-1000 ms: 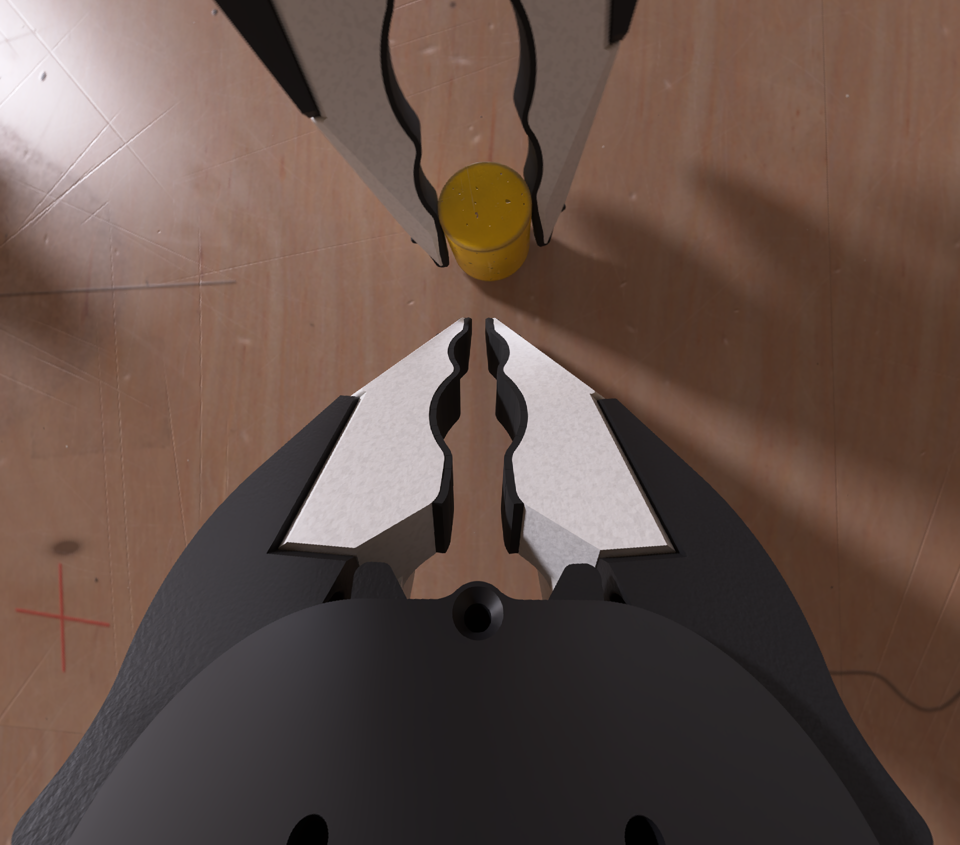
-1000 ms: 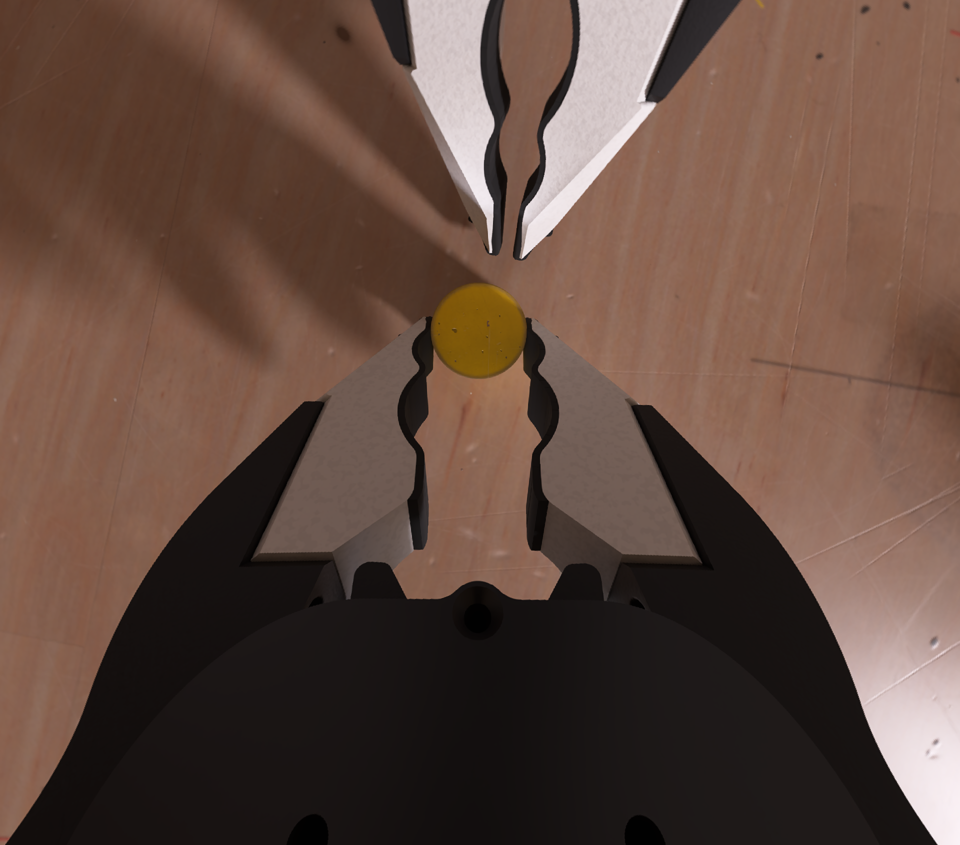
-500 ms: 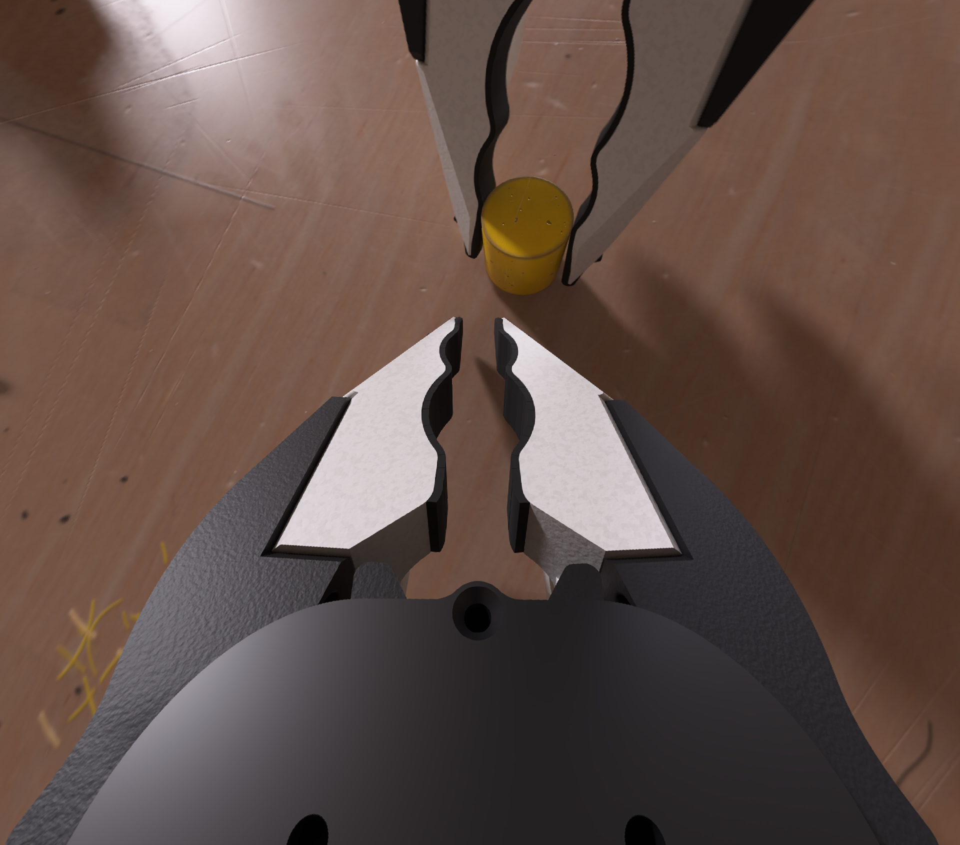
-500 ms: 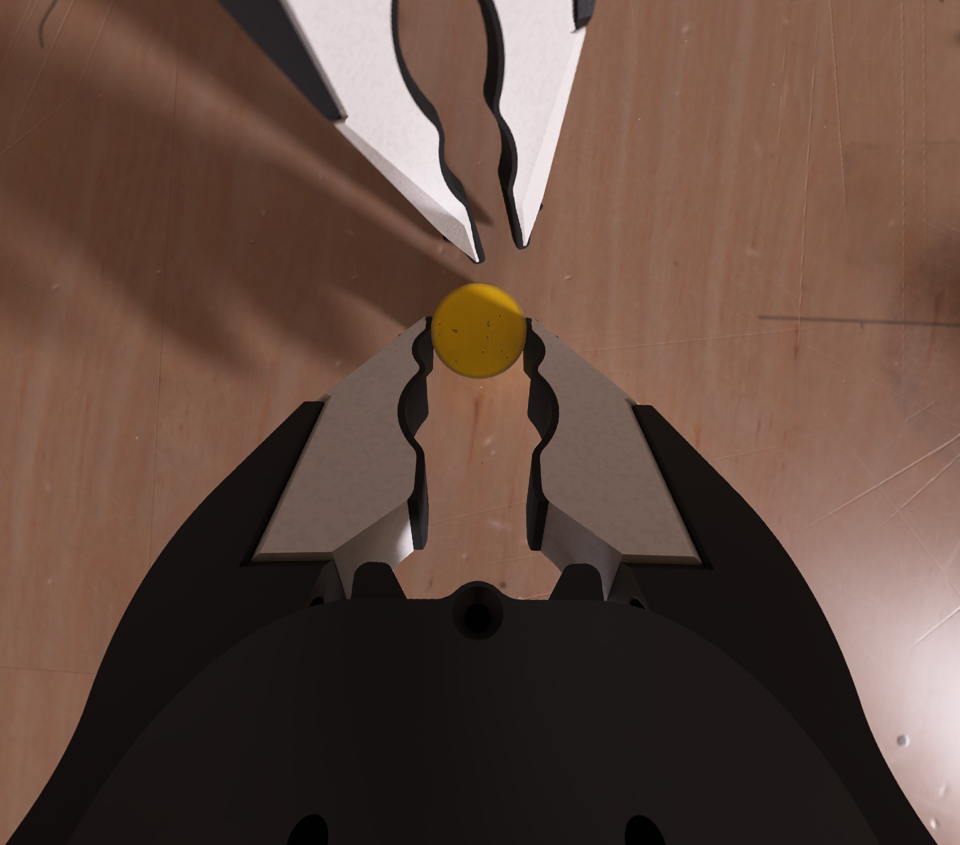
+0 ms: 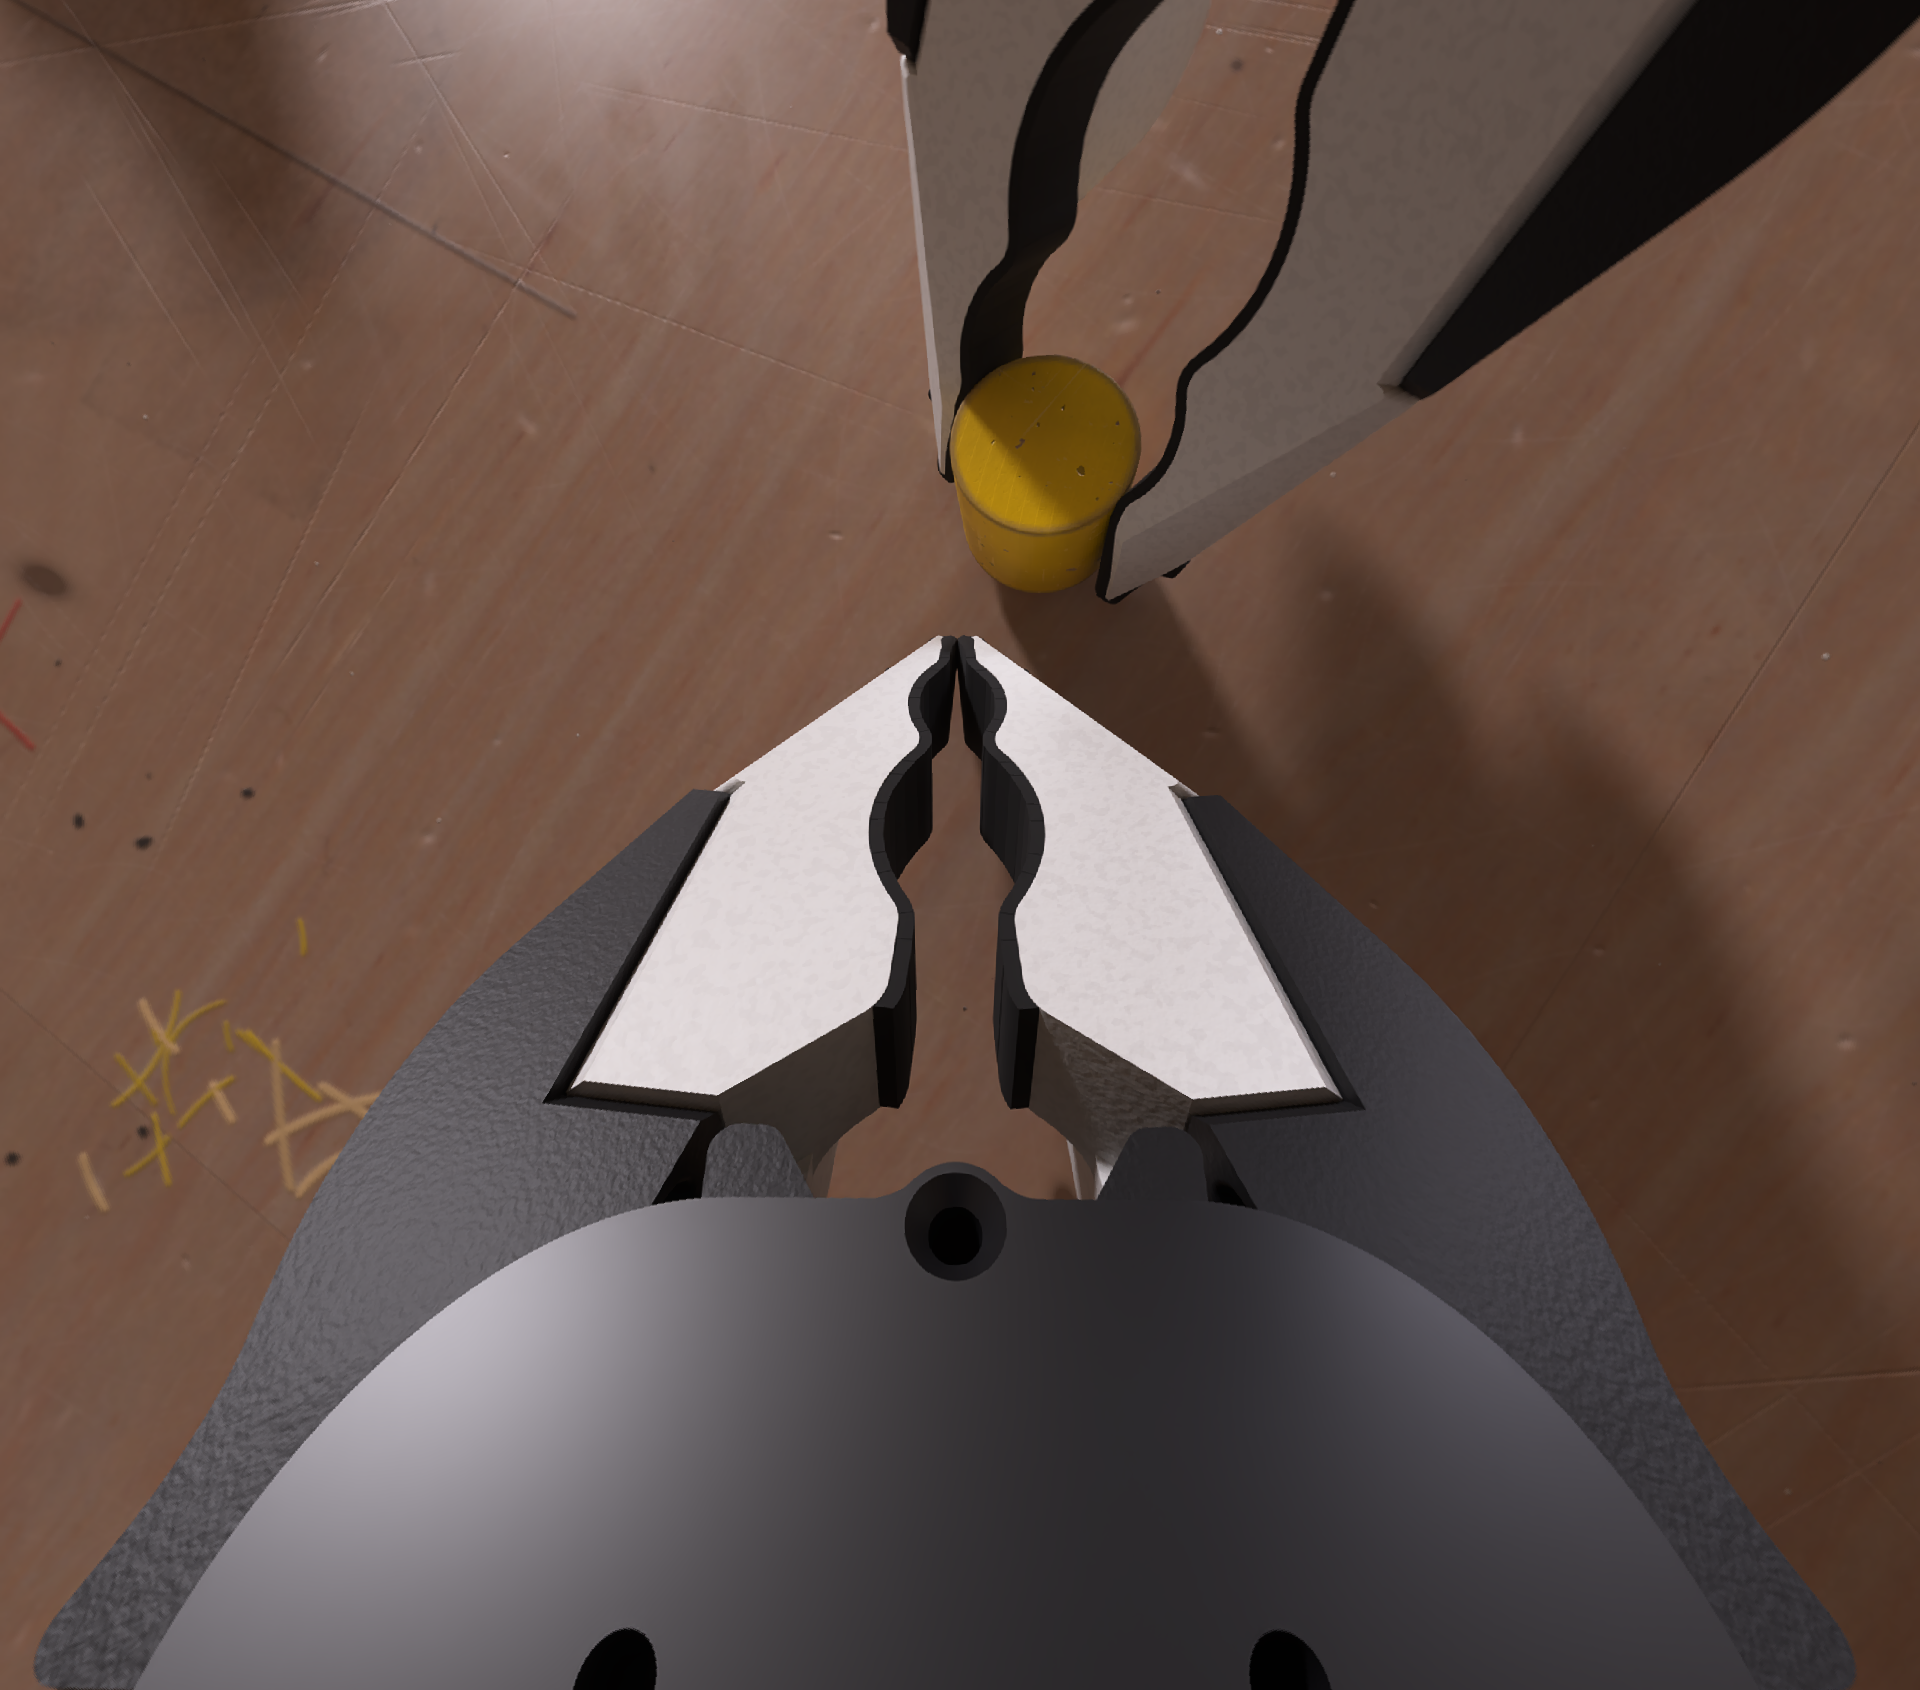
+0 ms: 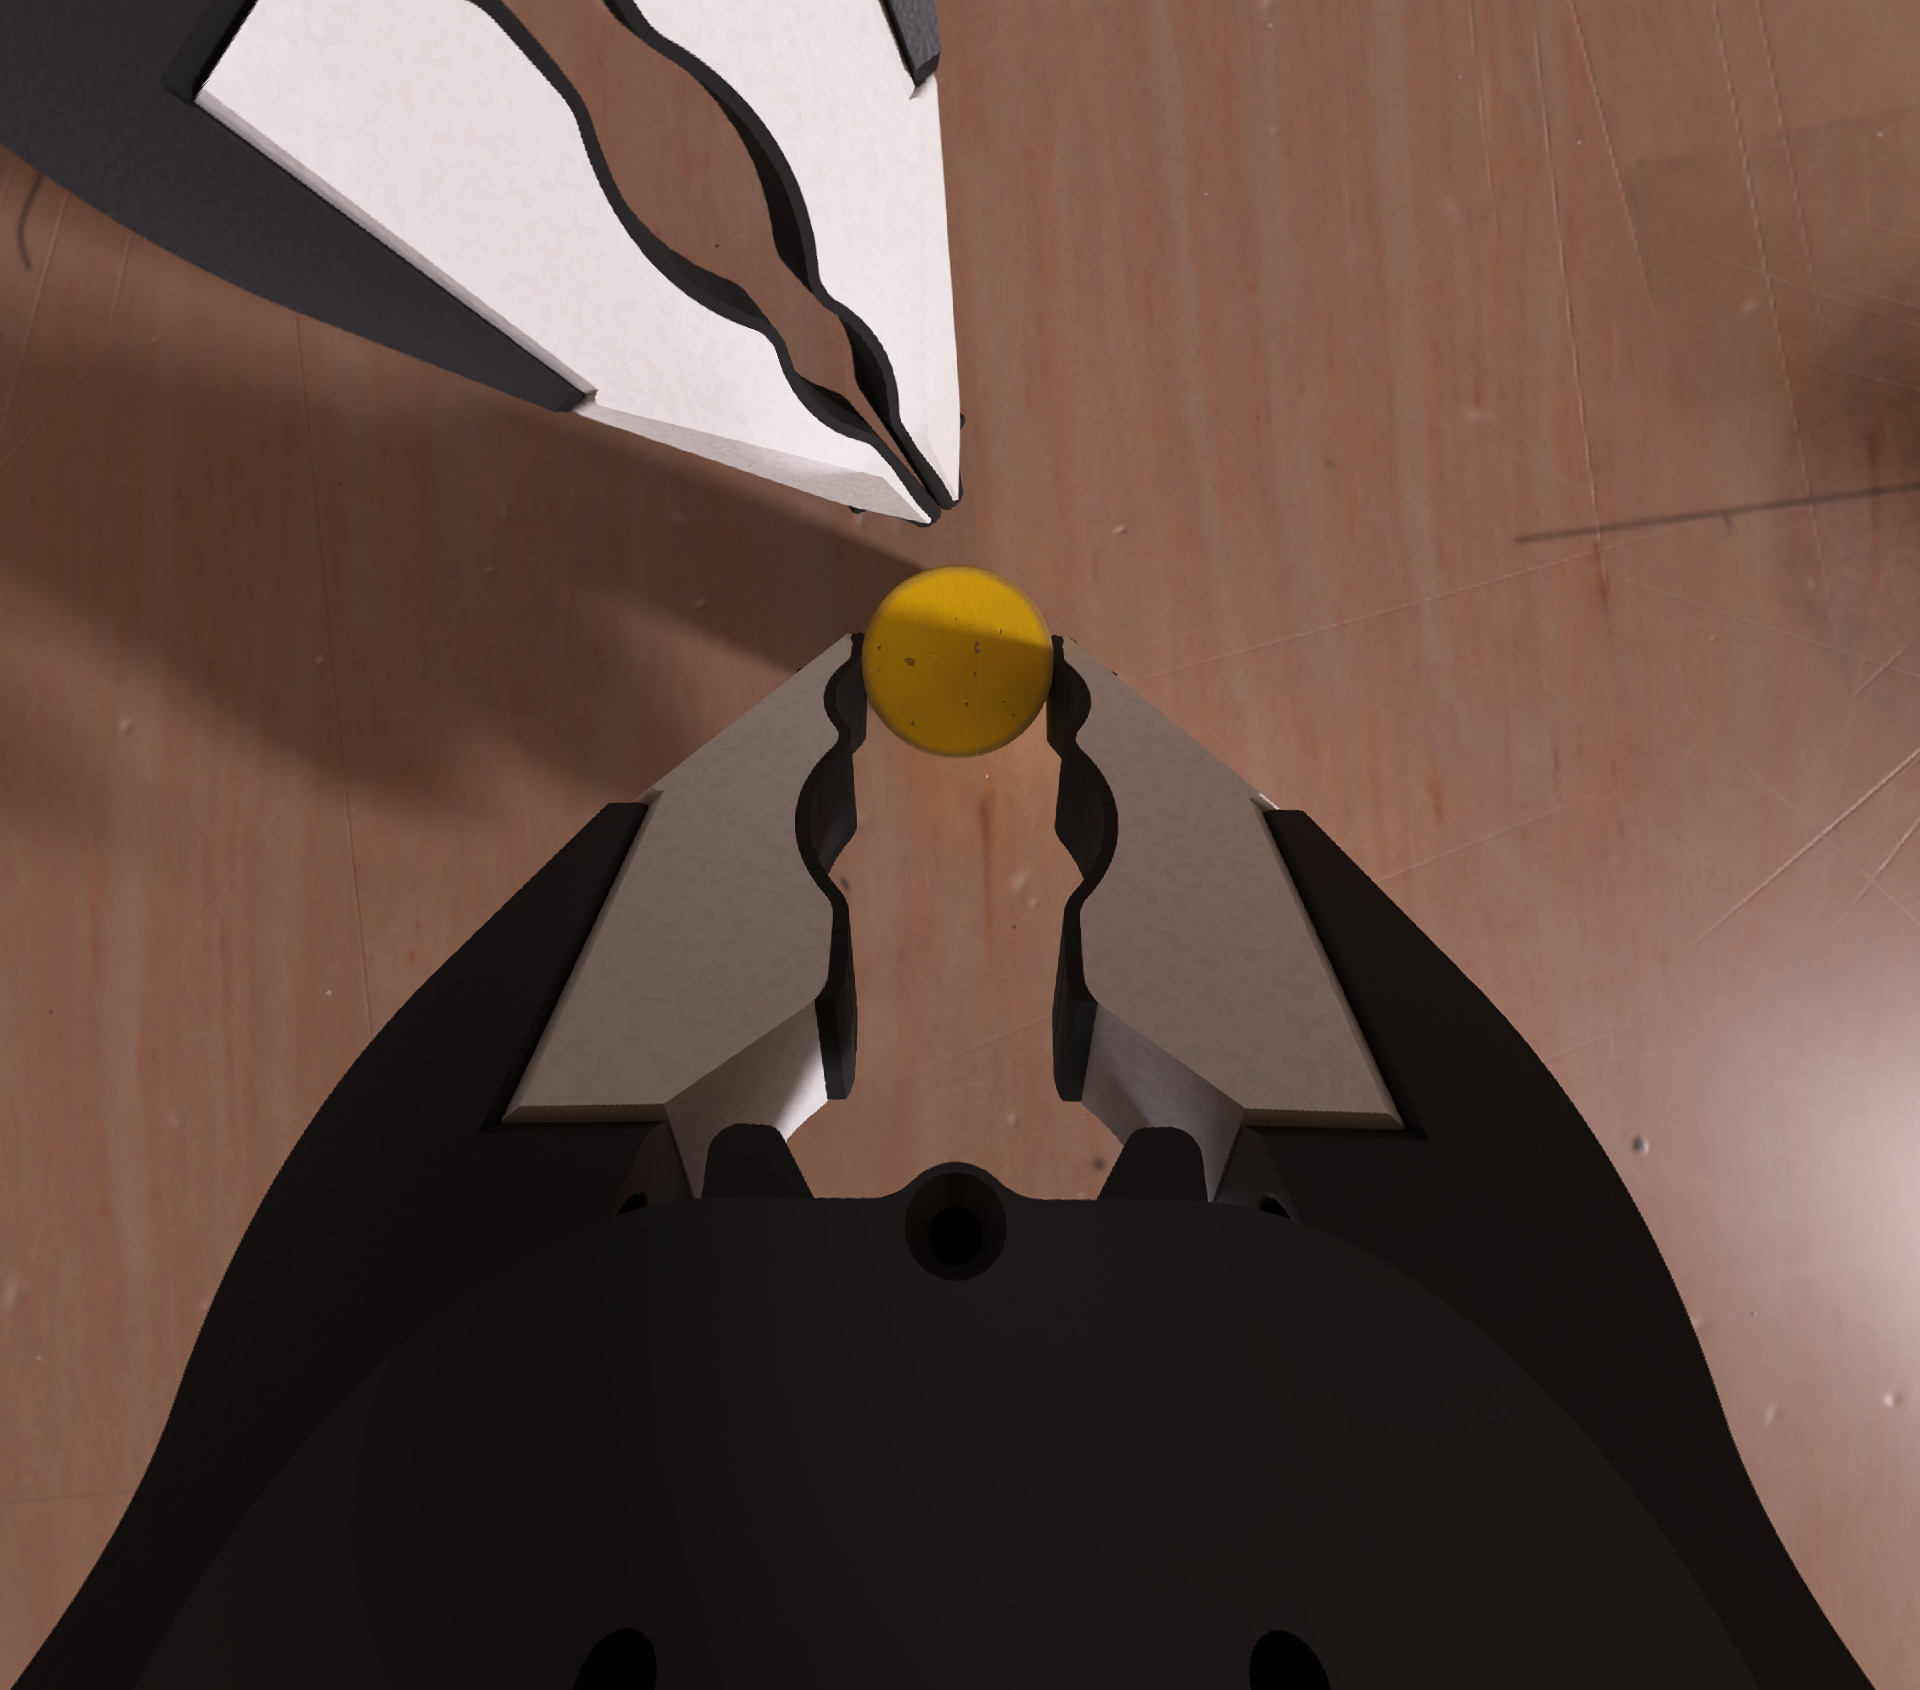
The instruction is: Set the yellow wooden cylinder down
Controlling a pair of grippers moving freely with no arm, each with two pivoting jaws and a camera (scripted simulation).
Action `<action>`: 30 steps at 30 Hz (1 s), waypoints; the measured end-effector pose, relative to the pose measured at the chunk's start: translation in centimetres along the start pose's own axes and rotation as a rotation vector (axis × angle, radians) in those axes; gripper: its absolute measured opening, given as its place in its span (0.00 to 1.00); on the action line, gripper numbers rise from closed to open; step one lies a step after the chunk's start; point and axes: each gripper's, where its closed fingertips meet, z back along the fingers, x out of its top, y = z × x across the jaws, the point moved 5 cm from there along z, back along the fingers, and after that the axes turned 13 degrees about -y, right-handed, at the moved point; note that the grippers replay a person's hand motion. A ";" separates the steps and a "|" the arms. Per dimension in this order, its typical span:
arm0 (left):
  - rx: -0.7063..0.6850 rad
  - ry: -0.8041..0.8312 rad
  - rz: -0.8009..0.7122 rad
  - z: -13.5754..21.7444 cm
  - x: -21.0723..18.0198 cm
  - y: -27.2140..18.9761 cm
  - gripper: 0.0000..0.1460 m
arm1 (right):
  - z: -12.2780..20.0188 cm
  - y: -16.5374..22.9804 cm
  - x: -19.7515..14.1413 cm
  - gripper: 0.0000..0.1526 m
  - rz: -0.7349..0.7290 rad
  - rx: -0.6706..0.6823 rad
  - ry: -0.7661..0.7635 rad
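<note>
The yellow wooden cylinder [image 6: 956,664] stands upright between the fingertips of my right gripper [image 6: 956,653], which is shut on it. In the left wrist view the cylinder [image 5: 1039,466] has its base at or just above the brown wooden table [image 5: 520,601], with the right gripper [image 5: 1039,513] clamped on its sides from the far side. My left gripper [image 5: 956,648] is shut and empty, with its tips touching each other. Its tips are a short way in front of the cylinder and apart from it. The left gripper also shows in the right wrist view [image 6: 935,508], just beyond the cylinder.
The table is scratched wood [image 6: 1455,497]. Yellow scribble marks [image 5: 208,1090] lie at the left. A dark spot [image 5: 42,578] and thin red lines [image 5: 10,674] are near the left edge. Shadows of the grippers fall to the right of the cylinder.
My left gripper's jaws have closed from a narrow gap to touching. It has swung round the cylinder, so the right gripper now leans in from the upper right. The right gripper's hold is unchanged.
</note>
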 end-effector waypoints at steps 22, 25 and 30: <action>-0.054 0.005 -0.019 0.1 -0.1 0.6 0.00 | 0.0 0.0 -0.3 0.22 0.090 0.049 -0.077; -0.059 0.011 -0.002 0.2 -0.1 0.7 0.00 | 0.0 0.0 -0.3 0.22 0.081 0.048 -0.086; -0.073 0.011 0.029 0.2 -0.2 0.7 0.00 | 0.1 0.0 -0.5 0.22 0.080 0.045 -0.109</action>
